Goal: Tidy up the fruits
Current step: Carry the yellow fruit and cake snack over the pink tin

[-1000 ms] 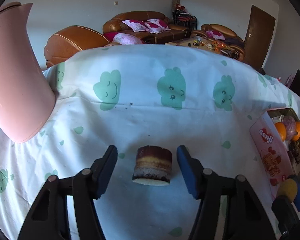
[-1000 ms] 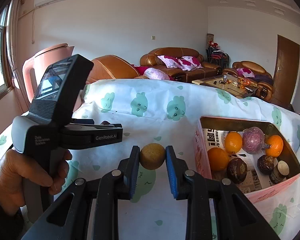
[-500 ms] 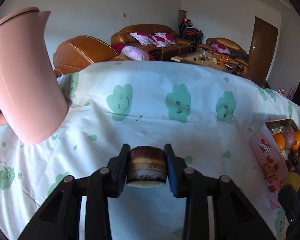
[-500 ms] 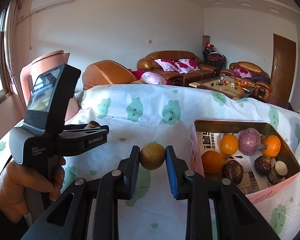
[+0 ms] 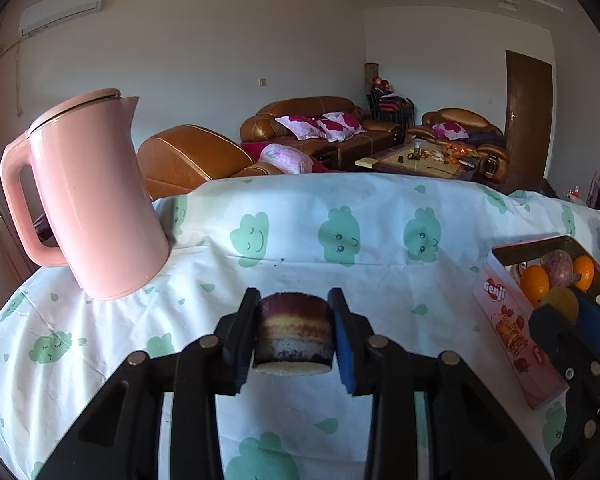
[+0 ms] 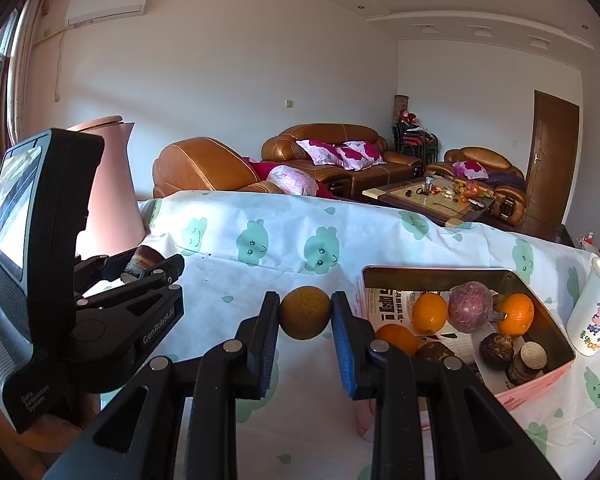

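Observation:
My left gripper [image 5: 294,330] is shut on a brown layered cylinder piece [image 5: 294,326] with a pale cut end, lifted above the cloud-print tablecloth. It also shows in the right wrist view [image 6: 140,266]. My right gripper [image 6: 305,316] is shut on a round yellow-brown fruit [image 6: 305,317], held above the cloth just left of the pink box [image 6: 540,382]. The box holds oranges [image 6: 430,313], a purple round fruit [image 6: 470,306] and dark brown fruits [image 6: 496,350]. In the left wrist view the box [image 5: 512,332] sits at the right edge, with my right gripper [image 5: 568,312] in front of it.
A pink kettle [image 5: 88,200] stands on the table at the left. A white cartoon mug [image 6: 596,308] stands right of the box. The left gripper's body and screen [image 6: 40,240] fill the left of the right wrist view. Sofas and a coffee table lie beyond.
My left gripper closed on the layered piece and lifted it off the cloth. My right gripper stayed shut on the yellow-brown fruit and rose a little.

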The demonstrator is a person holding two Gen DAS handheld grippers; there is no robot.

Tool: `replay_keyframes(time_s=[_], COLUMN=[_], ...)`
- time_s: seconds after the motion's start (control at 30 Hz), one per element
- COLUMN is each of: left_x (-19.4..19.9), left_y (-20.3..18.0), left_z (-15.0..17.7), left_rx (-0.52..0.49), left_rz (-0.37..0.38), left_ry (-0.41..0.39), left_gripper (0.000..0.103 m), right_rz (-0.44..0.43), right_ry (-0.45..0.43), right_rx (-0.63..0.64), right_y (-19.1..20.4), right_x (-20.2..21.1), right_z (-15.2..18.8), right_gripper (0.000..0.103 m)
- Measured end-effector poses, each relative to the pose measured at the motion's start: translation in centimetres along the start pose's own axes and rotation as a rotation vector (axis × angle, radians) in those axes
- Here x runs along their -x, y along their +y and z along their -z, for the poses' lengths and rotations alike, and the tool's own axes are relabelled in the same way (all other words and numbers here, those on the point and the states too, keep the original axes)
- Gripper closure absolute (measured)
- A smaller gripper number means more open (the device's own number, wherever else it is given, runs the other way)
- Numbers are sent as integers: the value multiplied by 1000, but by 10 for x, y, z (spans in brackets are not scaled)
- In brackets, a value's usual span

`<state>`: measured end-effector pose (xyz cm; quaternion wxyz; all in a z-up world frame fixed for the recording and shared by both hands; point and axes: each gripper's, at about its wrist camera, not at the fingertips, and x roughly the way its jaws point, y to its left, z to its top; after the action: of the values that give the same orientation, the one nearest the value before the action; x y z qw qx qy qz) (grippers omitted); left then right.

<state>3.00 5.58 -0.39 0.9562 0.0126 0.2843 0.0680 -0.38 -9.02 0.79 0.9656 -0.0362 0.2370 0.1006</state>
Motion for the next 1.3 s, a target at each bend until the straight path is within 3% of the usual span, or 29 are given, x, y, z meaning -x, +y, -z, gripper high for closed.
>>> replay_keyframes(time_s=[0.3,0.57,0.87,1.0,1.13,1.3], left_x=[14,24,37,32,17,-1], left_y=[-17,-39,-108,-143,-172,-191], left_z=[13,17,-1,-8,-11,-9], left_rx=[9,-6,-71,-79,-78,-101], left_rz=[27,65,202,265,290,264], left_ry=[16,13,-46,-26,24,60], left_gripper=[67,67,67,67,67,67], right_rz=[-14,16,161,227,236,208], right_ry=[25,-11,-20,2,40,66], right_rx=[-3,2,-138,-147,-167,-163], right_y=[-14,-38,-125,-153,-174,-184], right_x=[9,26,24,13,-1,-16], right_z=[8,11,5,3,4,3], right_gripper=[75,75,75,75,75,74])
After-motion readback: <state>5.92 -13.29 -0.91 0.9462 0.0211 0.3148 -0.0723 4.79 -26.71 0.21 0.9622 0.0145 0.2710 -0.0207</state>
